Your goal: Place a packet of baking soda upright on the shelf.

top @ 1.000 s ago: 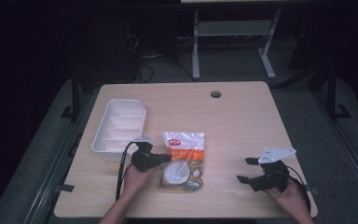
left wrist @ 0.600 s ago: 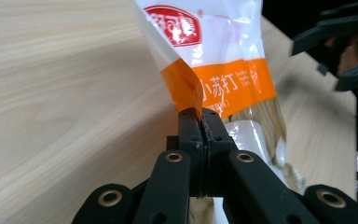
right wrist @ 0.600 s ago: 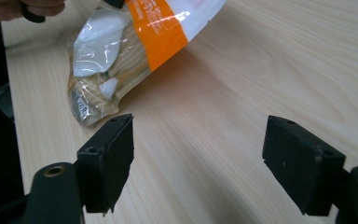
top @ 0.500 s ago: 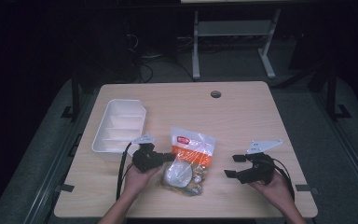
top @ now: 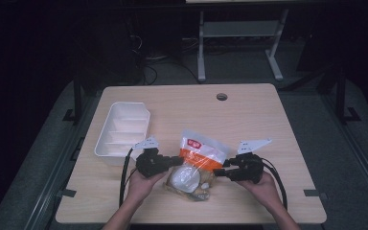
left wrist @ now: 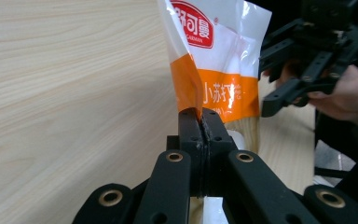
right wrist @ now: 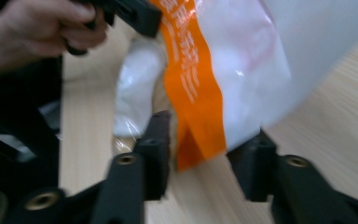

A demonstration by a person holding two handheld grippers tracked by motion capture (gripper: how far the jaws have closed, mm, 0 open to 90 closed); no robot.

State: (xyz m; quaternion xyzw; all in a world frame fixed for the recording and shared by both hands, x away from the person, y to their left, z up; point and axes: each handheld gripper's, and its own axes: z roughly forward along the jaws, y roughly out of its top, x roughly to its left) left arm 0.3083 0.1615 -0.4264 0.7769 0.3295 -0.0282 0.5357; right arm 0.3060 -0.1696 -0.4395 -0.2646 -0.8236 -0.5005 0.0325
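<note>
Grippers: 2, snack bag x1, tray x1.

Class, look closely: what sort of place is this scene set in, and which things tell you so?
Probably a lab or recording workspace: a plain wooden table in a dark room, cables on the floor, and a metal stand behind it.

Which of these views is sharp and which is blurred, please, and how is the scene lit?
High view: the wooden table is evenly lit, its surroundings nearly black. Left gripper view: crisp, with the left claw shut on the snack bag, whose print is readable. Right gripper view: motion-smeared, so the open right claw and the bag's lettering look soft.
</note>
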